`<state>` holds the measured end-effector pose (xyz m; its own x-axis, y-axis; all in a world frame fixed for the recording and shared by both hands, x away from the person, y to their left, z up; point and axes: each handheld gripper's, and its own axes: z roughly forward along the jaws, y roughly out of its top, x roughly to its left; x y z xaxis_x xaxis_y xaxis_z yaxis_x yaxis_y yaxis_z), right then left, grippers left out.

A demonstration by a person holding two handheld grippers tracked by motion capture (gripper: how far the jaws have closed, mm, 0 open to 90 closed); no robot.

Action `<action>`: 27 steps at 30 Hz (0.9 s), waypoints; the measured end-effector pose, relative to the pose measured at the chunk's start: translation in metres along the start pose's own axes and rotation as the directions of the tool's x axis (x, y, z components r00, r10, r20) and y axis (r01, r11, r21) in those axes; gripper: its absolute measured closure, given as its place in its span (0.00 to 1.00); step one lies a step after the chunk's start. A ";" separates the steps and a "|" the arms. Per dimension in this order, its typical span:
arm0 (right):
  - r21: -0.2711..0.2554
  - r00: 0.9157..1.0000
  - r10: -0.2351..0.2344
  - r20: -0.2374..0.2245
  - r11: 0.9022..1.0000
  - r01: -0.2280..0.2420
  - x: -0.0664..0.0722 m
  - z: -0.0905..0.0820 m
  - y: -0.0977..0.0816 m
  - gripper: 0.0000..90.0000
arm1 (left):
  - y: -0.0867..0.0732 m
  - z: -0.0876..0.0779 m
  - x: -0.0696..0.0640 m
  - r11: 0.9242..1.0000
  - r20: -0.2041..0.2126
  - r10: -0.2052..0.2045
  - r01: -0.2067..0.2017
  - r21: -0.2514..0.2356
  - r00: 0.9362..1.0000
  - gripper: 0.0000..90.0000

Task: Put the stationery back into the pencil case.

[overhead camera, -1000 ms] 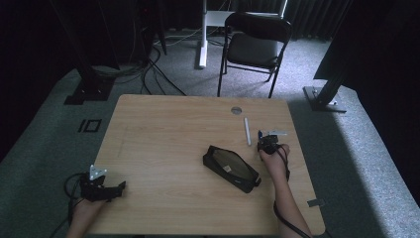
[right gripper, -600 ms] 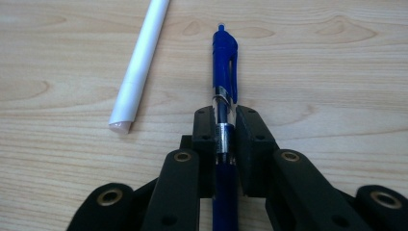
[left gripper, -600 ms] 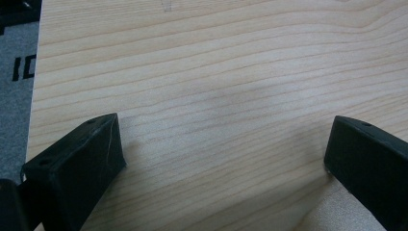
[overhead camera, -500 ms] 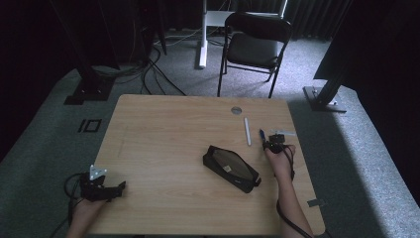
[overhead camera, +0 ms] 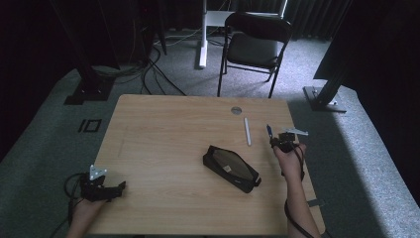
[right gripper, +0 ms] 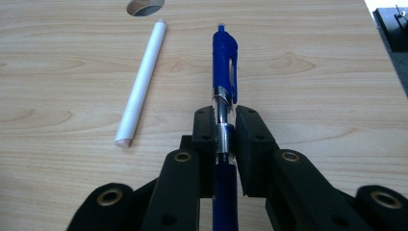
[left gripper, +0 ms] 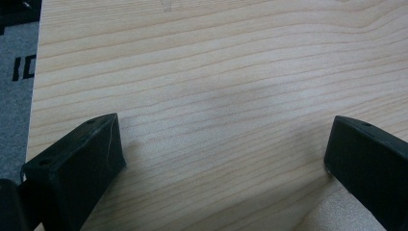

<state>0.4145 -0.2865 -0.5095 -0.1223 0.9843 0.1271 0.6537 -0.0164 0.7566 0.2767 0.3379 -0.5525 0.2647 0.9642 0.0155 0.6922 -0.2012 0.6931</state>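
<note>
The right tool (right gripper: 224, 130) has its jaws pinching a blue pen (right gripper: 225, 72), clamped on the clear section of the barrel just below the clip. And what a clean look at it: a deep blue retractable pen, a blue clip running down one side of its upper end, a silver band where the clear middle begins, a dark blue body running back between the jaws toward the camera. It points straight out ahead of the tool, lifted clear above the table (right gripper: 312, 72).

From the high view, the pen (overhead camera: 268, 131) sticks out beyond the right tool (overhead camera: 275, 141) over the right side of the table, near its far edge. Just beside it, to its left, a white stick (overhead camera: 247, 131) lies flat on the wood, pale and plain, with a round hole (overhead camera: 236, 110) in the tabletop past its far end. A black pouch (overhead camera: 232, 168) lies at an angle in the middle of the table.

Over on the near left corner, the left tool (overhead camera: 119, 187) rests low, its jaws spread wide with bare wood grain between them.
</note>
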 end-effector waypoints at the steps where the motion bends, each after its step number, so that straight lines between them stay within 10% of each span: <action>1: -0.006 1.000 0.002 -0.013 1.000 -0.002 0.000 -0.003 0.001 0.88 | 0.000 0.000 0.000 1.000 0.000 0.000 0.000 0.000 1.000 0.00; 27: -0.044 0.988 -0.063 -0.142 0.997 0.058 0.020 -0.037 0.013 0.88 | 0.000 0.000 0.000 1.000 0.000 0.000 0.000 0.000 1.000 0.00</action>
<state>0.3931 -0.2731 -0.4738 -0.2683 0.9485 0.1687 0.6119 0.0325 0.7903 0.2767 0.3379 -0.5525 0.2646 0.9642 0.0156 0.6920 -0.2012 0.6933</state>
